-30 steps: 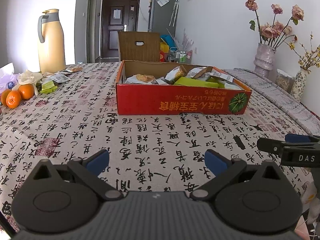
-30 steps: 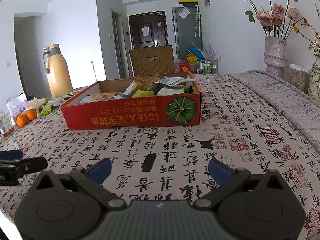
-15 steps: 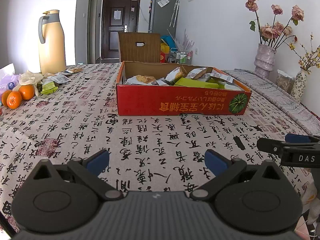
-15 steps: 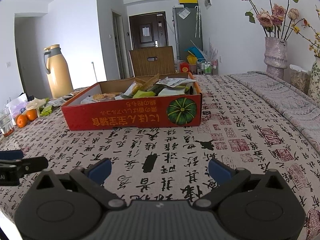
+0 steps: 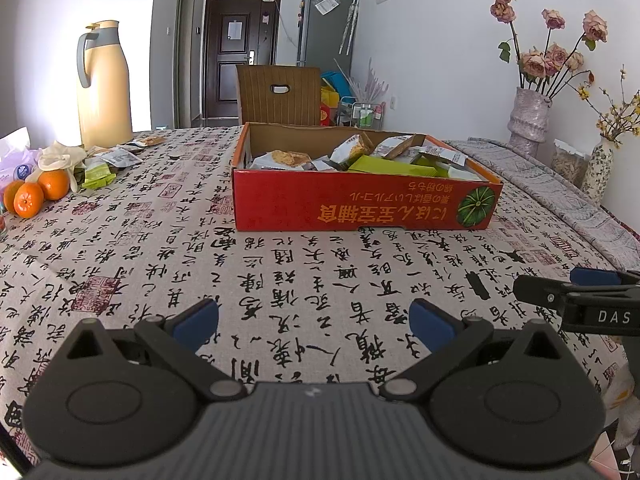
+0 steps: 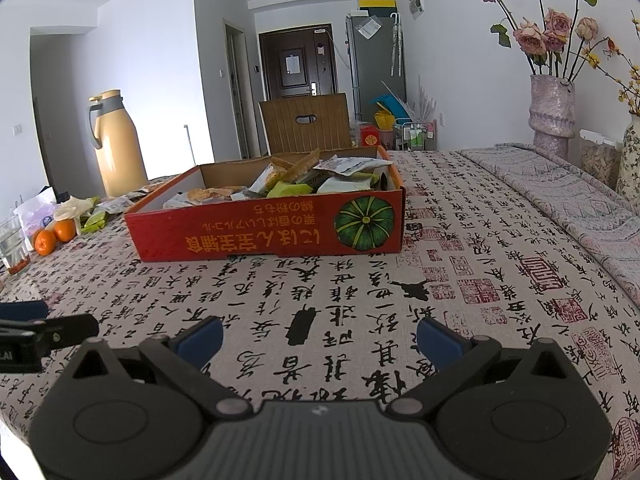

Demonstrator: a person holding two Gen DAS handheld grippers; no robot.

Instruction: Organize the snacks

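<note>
A red cardboard box (image 5: pixel 360 204) with a pumpkin picture stands in the middle of the table, filled with several snack packets (image 5: pixel 360 156). It also shows in the right wrist view (image 6: pixel 264 236). More loose snack packets (image 5: pixel 114 158) lie at the far left of the table. My left gripper (image 5: pixel 314 322) is open and empty, low over the cloth in front of the box. My right gripper (image 6: pixel 318 338) is open and empty, beside it to the right; its finger shows in the left wrist view (image 5: pixel 576 292).
The table has a calligraphy-print cloth (image 5: pixel 280 272). Oranges (image 5: pixel 36 196) and a yellow thermos jug (image 5: pixel 104 84) stand at the left. A glass (image 6: pixel 12 248) is near the left edge. Flower vases (image 6: pixel 552 112) stand at the right. A wooden chair (image 5: pixel 280 94) is behind the table.
Both grippers have crept very slightly; the view of the box is almost unchanged. Both stay open and empty.
</note>
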